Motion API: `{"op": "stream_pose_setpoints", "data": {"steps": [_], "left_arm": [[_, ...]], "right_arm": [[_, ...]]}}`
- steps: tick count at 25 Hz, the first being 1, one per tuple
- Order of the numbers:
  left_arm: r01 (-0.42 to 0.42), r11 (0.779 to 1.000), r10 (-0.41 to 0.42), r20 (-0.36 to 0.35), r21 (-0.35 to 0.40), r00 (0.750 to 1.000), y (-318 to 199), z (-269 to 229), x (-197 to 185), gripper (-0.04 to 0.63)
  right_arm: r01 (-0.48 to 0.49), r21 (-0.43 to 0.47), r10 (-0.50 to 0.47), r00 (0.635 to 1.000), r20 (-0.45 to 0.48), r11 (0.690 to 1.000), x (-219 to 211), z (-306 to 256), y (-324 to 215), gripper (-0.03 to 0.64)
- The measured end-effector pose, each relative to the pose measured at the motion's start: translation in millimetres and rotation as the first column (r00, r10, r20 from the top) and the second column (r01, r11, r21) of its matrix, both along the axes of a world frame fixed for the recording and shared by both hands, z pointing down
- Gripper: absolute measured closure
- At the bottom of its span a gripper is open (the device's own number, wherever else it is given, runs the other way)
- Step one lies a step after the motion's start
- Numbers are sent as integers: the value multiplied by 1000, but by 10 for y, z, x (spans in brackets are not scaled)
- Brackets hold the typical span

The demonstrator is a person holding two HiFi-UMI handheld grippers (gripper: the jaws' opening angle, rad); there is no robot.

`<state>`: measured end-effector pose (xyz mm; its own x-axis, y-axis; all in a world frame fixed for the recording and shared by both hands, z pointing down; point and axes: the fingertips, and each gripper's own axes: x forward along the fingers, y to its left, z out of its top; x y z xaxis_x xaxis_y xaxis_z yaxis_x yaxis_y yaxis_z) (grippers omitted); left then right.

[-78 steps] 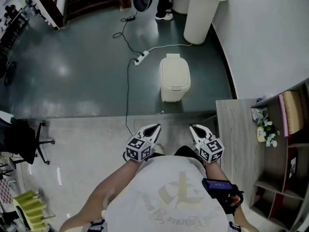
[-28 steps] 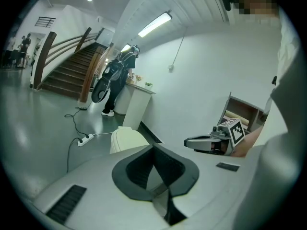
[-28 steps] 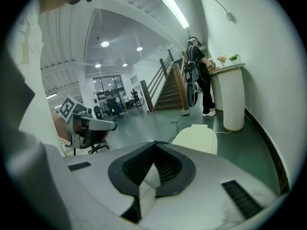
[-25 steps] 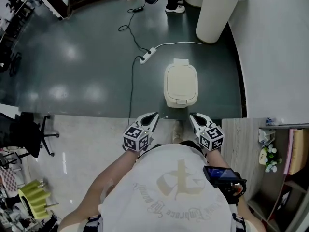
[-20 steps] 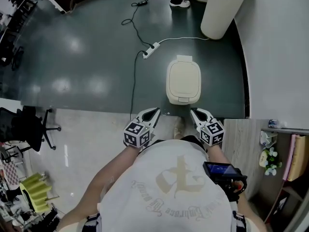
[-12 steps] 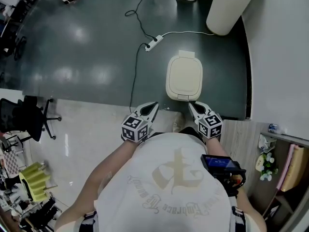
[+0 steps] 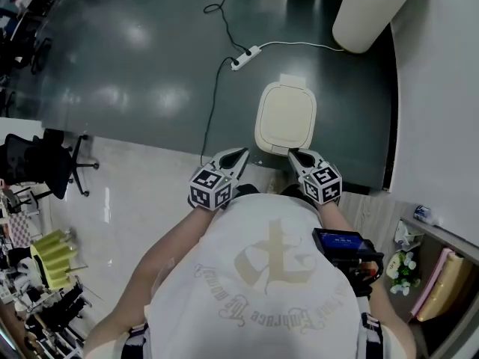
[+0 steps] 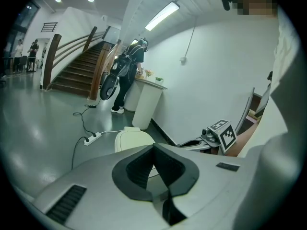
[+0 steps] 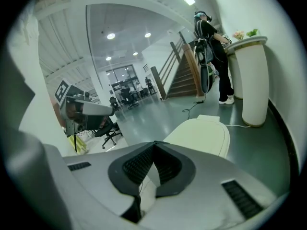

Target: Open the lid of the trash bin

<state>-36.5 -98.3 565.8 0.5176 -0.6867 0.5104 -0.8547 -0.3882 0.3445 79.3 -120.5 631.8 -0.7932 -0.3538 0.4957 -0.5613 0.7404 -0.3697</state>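
Note:
A cream trash bin (image 7: 286,117) stands on the dark floor just ahead of me, its lid down. In the head view my left gripper (image 7: 238,154) points at the floor just left of the bin's front. My right gripper (image 7: 292,154) has its tip at the bin's front edge. Both are shut with nothing between the jaws. The left gripper view has my left gripper (image 8: 154,147) low in frame, with the bin (image 8: 132,139) beyond it to the left. In the right gripper view the shut right gripper (image 9: 154,143) sits below the closed lid (image 9: 201,133).
A white power strip (image 7: 247,57) and its cable lie on the floor behind the bin. A tall white pedestal (image 7: 372,10) stands at the back right by the wall. An office chair (image 7: 45,163) is at the left. A person (image 8: 127,73) stands by the stairs (image 8: 72,75).
I have walked up to the bin: it has come from farther ahead to right at my gripper tips. Both grippers stayed shut and held in front of my body.

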Motion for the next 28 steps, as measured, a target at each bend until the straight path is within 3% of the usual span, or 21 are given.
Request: {"op": "stream_pose_setpoints", "data": {"steps": [13, 22, 28], "left_arm": [[64, 998, -64, 19, -14, 998, -17, 19, 85, 581], [108, 993, -108, 12, -40, 994, 167, 113, -33, 581], [112, 992, -111, 13, -64, 994, 303, 220, -131, 581]], "right_arm": [[160, -38, -162, 984, -76, 986, -30, 409, 39, 611], [200, -67, -210, 958, -196, 977, -37, 750, 92, 611], [238, -69, -247, 921, -299, 969, -93, 969, 30, 611]]}}
